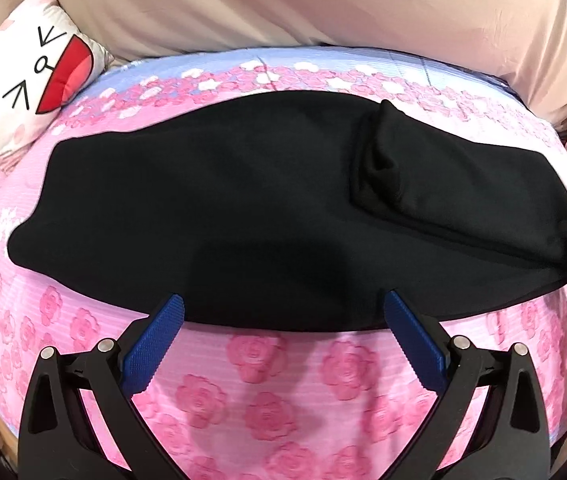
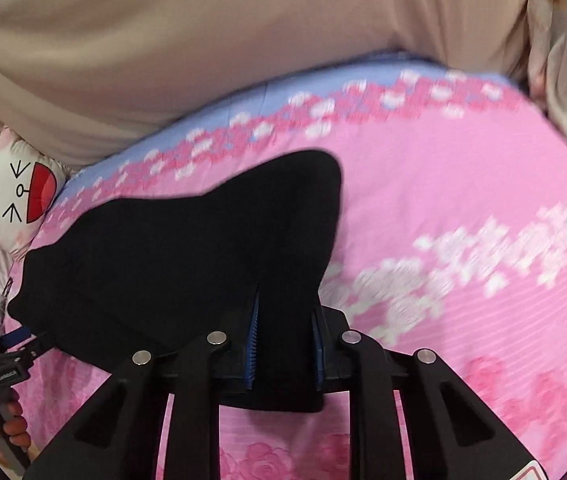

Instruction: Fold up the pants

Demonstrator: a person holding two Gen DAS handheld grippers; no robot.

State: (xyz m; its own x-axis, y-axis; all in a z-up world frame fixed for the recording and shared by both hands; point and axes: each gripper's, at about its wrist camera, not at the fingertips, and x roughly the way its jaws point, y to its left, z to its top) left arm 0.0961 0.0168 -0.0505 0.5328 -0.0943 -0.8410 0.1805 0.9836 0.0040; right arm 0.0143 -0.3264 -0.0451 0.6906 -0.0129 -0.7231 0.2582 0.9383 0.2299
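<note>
The black pants (image 1: 243, 216) lie flat on the bed's pink rose-print bedspread (image 1: 267, 380), already doubled leg on leg by the look of it. Their long axis runs side to side across the left wrist view, parallel to the near edge of the bed. The narrower end points toward the cat-face pillow (image 1: 31, 80); the wider end, with a loose fold of cloth bunched on top and a drawstring tip showing, lies at the far end from that pillow.

Left gripper (image 1: 283, 320): jaws spread wide, holding nothing, tips over the pants' near long edge, roughly midway along it.

Right gripper (image 2: 285, 336): jaws pressed together on a thick bunch of the pants' cloth at the end away from the pillow, with that end raised off the bedspread (the right wrist view is motion-blurred, so finer detail cannot be told).

Judgement: the step in hand appears to be carrying the gripped end over toward the pillow end to halve the length. To do it well, keep the pinch firm through all layers, travel along the long axis, and lay edges flush. The left gripper could usefully pin the near edge at the fold line. The loose bunch risks being trapped as a lump.
</note>
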